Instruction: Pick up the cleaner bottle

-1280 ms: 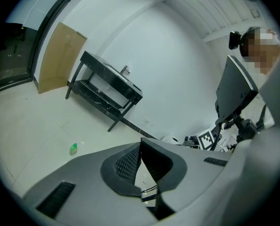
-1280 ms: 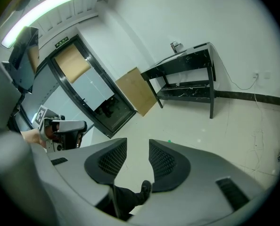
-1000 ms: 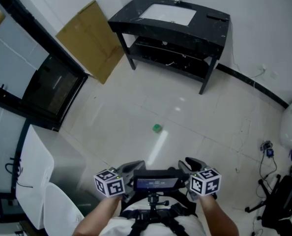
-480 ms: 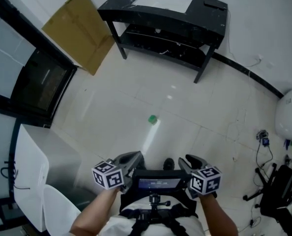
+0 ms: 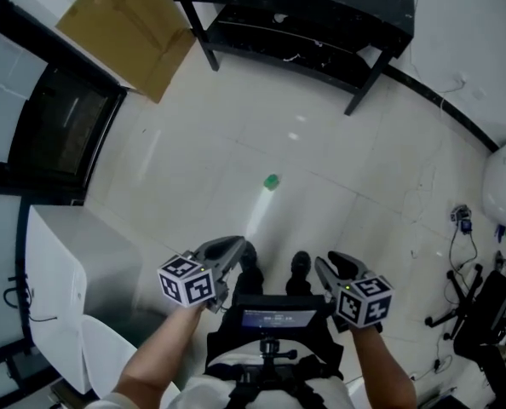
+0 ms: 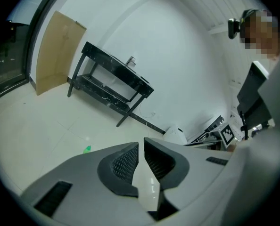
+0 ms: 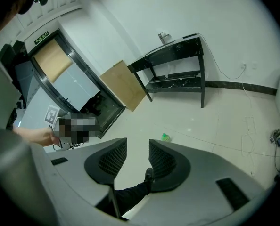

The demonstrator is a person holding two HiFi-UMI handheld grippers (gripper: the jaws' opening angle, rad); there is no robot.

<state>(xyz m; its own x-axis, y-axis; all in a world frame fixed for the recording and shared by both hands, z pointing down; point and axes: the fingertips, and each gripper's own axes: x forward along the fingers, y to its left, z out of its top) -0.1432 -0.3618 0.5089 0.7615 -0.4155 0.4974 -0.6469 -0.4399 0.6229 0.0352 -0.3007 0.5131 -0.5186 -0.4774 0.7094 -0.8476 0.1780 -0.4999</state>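
A small green object [image 5: 272, 181] lies on the pale tiled floor, well ahead of both grippers; it is too small to make out as a bottle. It also shows in the left gripper view [image 6: 87, 149] and the right gripper view [image 7: 165, 137]. My left gripper [image 5: 238, 247] is held low at the left; its jaws [image 6: 141, 144] are opening, only a narrow slit apart, with nothing between them. At the right, my right gripper [image 5: 324, 264] has its jaws [image 7: 137, 142] apart and empty. Neither gripper touches the green object.
A black sink stand [image 5: 321, 24] lines the far wall, with brown cardboard [image 5: 125, 28] leaning to its left. A dark glass door [image 5: 48, 126] and a white cabinet [image 5: 66, 288] flank the left. At the right are a white unit [image 5: 504, 194], cables [image 5: 462, 220] and a chair [image 5: 483, 313]. The person's shoes [image 5: 300, 267] stand between the grippers.
The view has tipped down: the sink stand slid to the top edge and the shoes came into sight. Both grippers sit a little closer to the green object.
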